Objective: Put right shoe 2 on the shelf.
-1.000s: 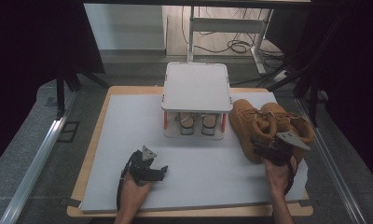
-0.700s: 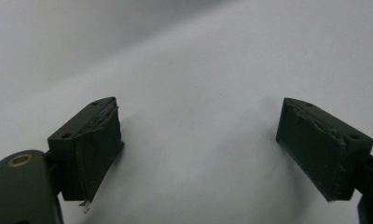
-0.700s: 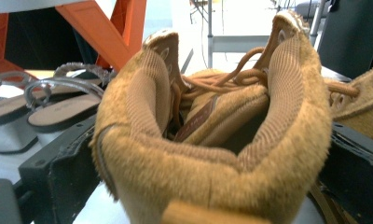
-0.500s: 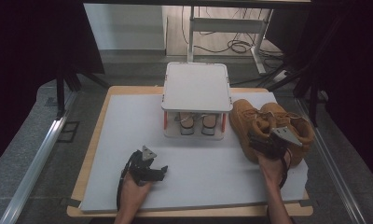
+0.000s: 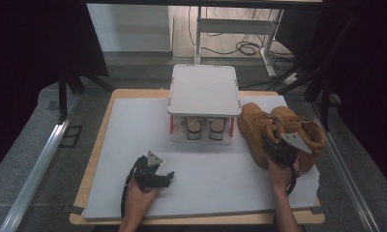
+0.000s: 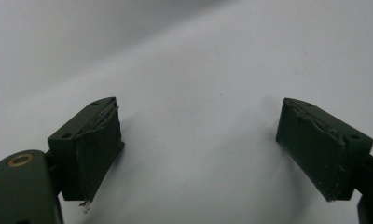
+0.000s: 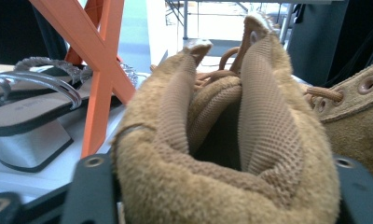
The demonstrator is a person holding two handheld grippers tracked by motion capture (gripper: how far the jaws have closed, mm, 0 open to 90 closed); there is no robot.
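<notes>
right gripper (image 5: pixel 274 147) has just closed, squeezing left boot's (image 7: pixel 222 140) collar | lift pending | left gripper (image 5: pixel 165 178) wide, idle

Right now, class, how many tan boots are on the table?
2: the left boot, squeezed at its collar by the right gripper, and the right boot touching it, both right of the shoe rack.

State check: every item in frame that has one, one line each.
Left tool: open, nothing between its jaws, resting low over the white table mat.
Right tool: jaws have just been closing, squeezing the collar of the near boot.
Near boot: upright on the mat, collar pinched in.
Far boot: upright, beside the first.
Heeled sandals: on the small rack's lower shelf.
</notes>
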